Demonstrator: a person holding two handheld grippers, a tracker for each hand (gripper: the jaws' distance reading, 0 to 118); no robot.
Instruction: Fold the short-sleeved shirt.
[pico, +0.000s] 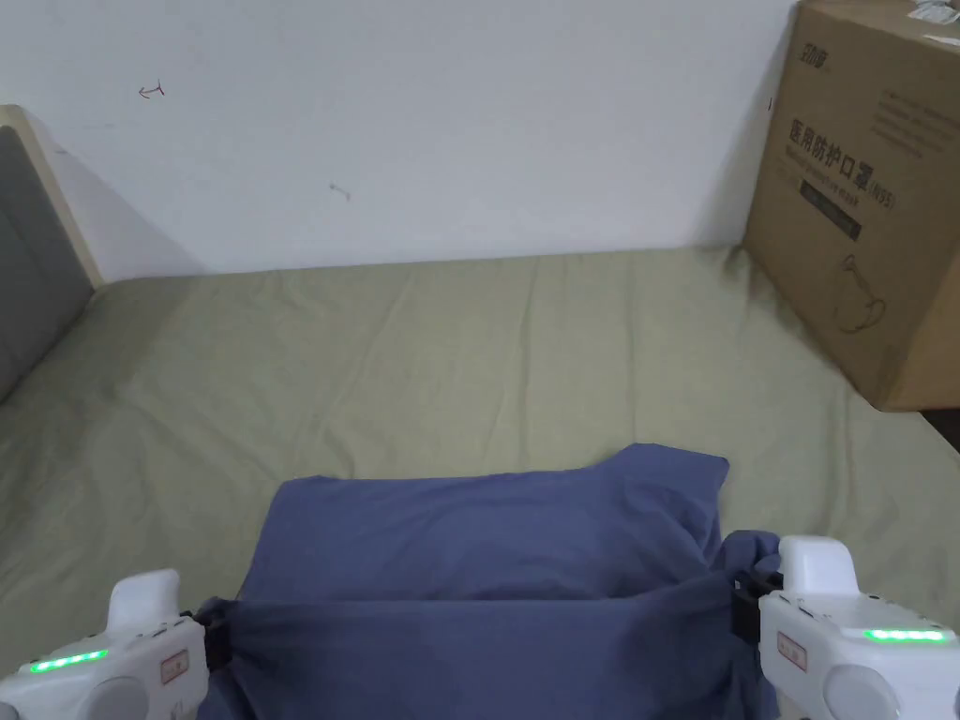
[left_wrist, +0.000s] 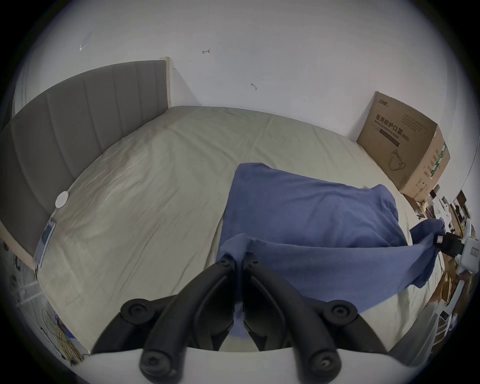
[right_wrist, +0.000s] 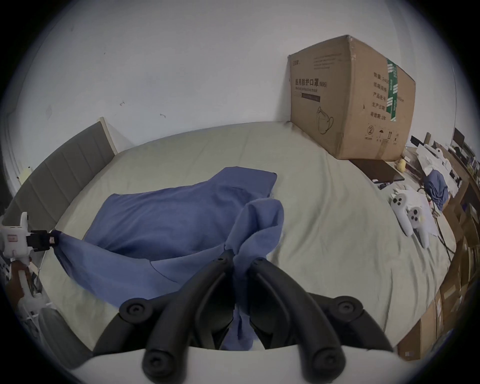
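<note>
A blue short-sleeved shirt (pico: 487, 544) lies on the green-sheeted bed (pico: 422, 356), its far part flat and its near edge lifted and stretched taut between both grippers. My left gripper (pico: 217, 630) is shut on the near left corner of the shirt (left_wrist: 298, 207), with cloth pinched between the black jaws of that gripper (left_wrist: 239, 259). My right gripper (pico: 745, 600) is shut on the near right corner, where the shirt (right_wrist: 166, 215) bunches up above the closed jaws of the gripper (right_wrist: 239, 257). The left gripper (right_wrist: 41, 240) also shows at the far left in the right gripper view.
A large cardboard box (pico: 872, 197) stands at the bed's far right against the white wall. A grey padded headboard (pico: 28, 253) borders the left side. Two white controllers (right_wrist: 410, 218) and another blue garment (right_wrist: 437, 191) lie to the right, by a cluttered shelf.
</note>
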